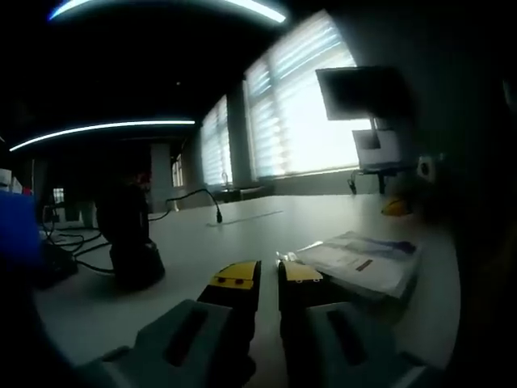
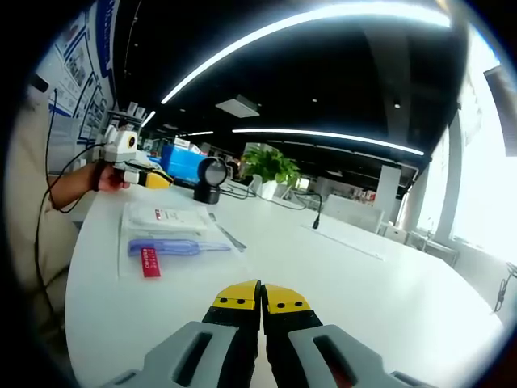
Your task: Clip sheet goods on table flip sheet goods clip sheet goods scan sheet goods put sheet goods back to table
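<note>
Broadly, a white table [image 2: 388, 275] stretching ahead of both grippers. Beyond the right gripper [image 2: 262, 301], up and to its left, flat sheet goods [image 2: 170, 230] in clear packaging lying on the tabletop, well apart from its tips; in the left gripper view, the same pack just right of the left gripper [image 1: 269, 274]. Farther out past the right gripper's tips, a black scanner [image 2: 210, 179] standing upright; in the left gripper view, left of the jaws, a dark upright shape too dim to name. Far left in the right gripper view, a hand [image 2: 109, 176] holding the other gripper. Right jaws pressed together, nothing between; left jaws nearly closed with a thin gap, gripping nothing.
</note>
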Available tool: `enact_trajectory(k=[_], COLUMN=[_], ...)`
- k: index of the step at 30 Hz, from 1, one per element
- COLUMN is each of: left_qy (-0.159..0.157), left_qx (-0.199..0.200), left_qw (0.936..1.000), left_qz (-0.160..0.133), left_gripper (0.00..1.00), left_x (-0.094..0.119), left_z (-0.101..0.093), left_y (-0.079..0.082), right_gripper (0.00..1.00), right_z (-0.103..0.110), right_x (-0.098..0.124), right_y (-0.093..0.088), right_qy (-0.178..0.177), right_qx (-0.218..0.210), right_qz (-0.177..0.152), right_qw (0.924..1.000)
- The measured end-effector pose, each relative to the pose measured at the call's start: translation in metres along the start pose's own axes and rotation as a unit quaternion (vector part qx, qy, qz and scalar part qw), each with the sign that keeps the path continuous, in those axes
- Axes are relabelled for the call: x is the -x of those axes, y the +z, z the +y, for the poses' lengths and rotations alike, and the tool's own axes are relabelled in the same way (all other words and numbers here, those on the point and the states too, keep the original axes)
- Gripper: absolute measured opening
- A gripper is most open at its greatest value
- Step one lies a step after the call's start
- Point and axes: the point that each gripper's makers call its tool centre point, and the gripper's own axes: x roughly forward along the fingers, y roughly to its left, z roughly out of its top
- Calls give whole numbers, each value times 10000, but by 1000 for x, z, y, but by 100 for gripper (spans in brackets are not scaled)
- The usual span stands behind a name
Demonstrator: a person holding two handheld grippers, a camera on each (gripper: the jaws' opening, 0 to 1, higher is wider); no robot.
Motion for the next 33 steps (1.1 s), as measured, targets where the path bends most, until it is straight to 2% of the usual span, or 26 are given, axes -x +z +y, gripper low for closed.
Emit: enact_trajectory(k=[4,11,33], left_qy=[-37,36,20], left_qx=[-86,53,-31], left_qw=[9999,9999,9999], left_qz=[49,109,157], left_gripper=[2,2,0], left_x=[-1,0,1], left_z=[-3,0,-5], left_y=[-2,-4,-4], right_gripper=[0,0,0], right_z=[-1,-2,4], right_x=[0,0,0], right_y=[0,-1,2], right_qy=[-3,-4,-10], right_qx=[14,-3,23], right_qz=[2,0,16], right_qw=[10000,10000,10000])
